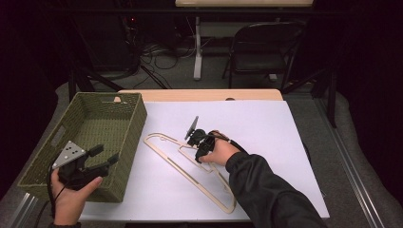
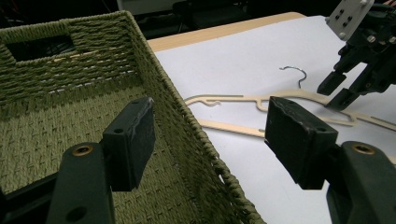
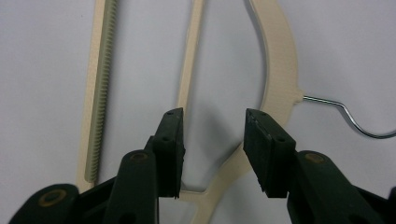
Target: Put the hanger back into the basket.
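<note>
**Right gripper poised over a wooden hanger, left gripper waiting at a basket**

A person sits at a table covered with a white sheet [image 1: 266,128]. A pale wooden clothes hanger [image 1: 190,173] lies flat on the sheet, near the middle, with its metal hook [image 2: 295,73] pointing away from the person. Just left of the hanger stands a green woven basket [image 1: 130,137], rectangular, with a handle slot in its end wall.

The right gripper [image 1: 198,148] is down at the hanger's neck, where the hook meets the wood. In the right gripper view its two black jaws stand partly spread, one on each side of a gap between the hanger's curved shoulder [image 3: 280,60] and a thinner inner bar [image 3: 189,65]. The pads press on nothing; the hanger lies below and between them.

The left gripper [image 1: 105,154] is held in the person's left hand [image 1: 71,199] at the basket's near right corner. Its jaws are spread wide and empty, straddling the basket's right wall, with one pad over the basket's inside and the other over the white sheet.
</note>
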Tool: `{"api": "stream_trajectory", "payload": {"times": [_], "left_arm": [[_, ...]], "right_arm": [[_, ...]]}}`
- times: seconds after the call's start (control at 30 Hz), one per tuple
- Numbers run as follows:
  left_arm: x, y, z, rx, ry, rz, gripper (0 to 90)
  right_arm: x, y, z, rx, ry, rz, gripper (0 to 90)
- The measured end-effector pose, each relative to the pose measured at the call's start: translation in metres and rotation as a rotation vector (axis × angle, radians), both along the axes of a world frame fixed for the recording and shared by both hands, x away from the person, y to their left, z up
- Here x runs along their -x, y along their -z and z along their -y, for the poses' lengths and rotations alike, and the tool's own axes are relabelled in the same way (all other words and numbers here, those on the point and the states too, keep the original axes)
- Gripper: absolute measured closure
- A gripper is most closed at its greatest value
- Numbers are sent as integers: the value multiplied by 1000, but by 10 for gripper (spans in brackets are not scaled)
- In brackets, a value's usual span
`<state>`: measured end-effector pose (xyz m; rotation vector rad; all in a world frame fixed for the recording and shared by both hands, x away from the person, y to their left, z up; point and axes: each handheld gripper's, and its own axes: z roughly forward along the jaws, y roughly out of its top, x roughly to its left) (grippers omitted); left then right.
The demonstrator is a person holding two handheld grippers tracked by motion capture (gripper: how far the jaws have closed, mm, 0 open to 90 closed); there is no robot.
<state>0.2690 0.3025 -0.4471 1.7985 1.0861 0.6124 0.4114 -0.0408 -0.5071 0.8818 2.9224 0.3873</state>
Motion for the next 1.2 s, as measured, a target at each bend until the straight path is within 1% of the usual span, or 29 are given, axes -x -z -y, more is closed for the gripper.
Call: {"api": "stream_trajectory", "payload": {"times": [0.03, 0.13, 0.2, 0.23, 0.3, 0.37, 0.4, 0.43, 0.5, 0.53, 0.57, 0.6, 0.67, 0.7, 0.73, 0.77, 0.8, 0.83, 0.93, 0.97, 1.07, 1.1, 1.2], "left_arm": [[0, 0, 0, 0, 0, 0, 333], [0, 0, 0, 1, -1, -1, 333], [0, 0, 0, 1, -1, -1, 333], [0, 0, 0, 1, -1, -1, 333], [0, 0, 0, 0, 0, -1, 333], [0, 0, 0, -1, 1, -2, 333], [0, 0, 0, -1, 1, -1, 333], [0, 0, 0, -1, 1, -2, 333], [0, 0, 0, -1, 0, -3, 333], [0, 1, 0, -1, 0, -3, 333], [0, 1, 0, -2, 0, -3, 333], [0, 1, 0, -2, 0, -3, 333], [0, 1, 0, -2, 1, -3, 333], [0, 1, 0, -2, 1, -3, 333], [-1, 1, 0, -2, 1, -3, 333], [0, 1, 0, -2, 1, -3, 333], [0, 1, 0, -2, 0, -4, 333], [0, 1, 0, -2, 0, -3, 333], [0, 0, 0, 0, -1, -3, 333], [0, 0, 0, 0, -1, -3, 333], [0, 1, 0, -2, 0, -3, 333], [0, 1, 0, -1, 0, -4, 333], [-1, 1, 0, -2, -1, -4, 333]], "right_arm": [[1, 1, -2, 17, 1, 6, 594], [2, 3, -4, 7, -3, -2, 605], [3, 5, -5, 11, -6, -1, 613], [4, 6, -6, 21, -6, -14, 620], [5, 8, -7, 24, -8, -21, 630], [5, 8, -7, 30, -10, -19, 636], [5, 9, -7, 23, -10, -26, 642], [5, 10, -7, 32, -12, -21, 648], [6, 12, -8, 24, -12, -17, 663], [7, 13, -8, 21, -16, -27, 682], [7, 13, -8, 21, -16, -27, 682], [7, 13, -9, 32, -22, -43, 689], [7, 13, -10, 34, -25, -45, 696], [8, 16, -11, 7, -25, -51, 701], [8, 16, -11, 7, -25, -51, 701], [8, 16, -12, 11, -26, -49, 704], [9, 15, -12, 32, -28, -55, 706], [9, 15, -13, 38, -31, -52, 708], [9, 17, -14, 36, -34, -59, 710], [9, 18, -14, 25, -33, -51, 714], [9, 19, -14, 26, -31, -51, 724], [9, 18, -15, 37, -33, -57, 730], [9, 19, -15, 33, -29, -63, 740]]}}
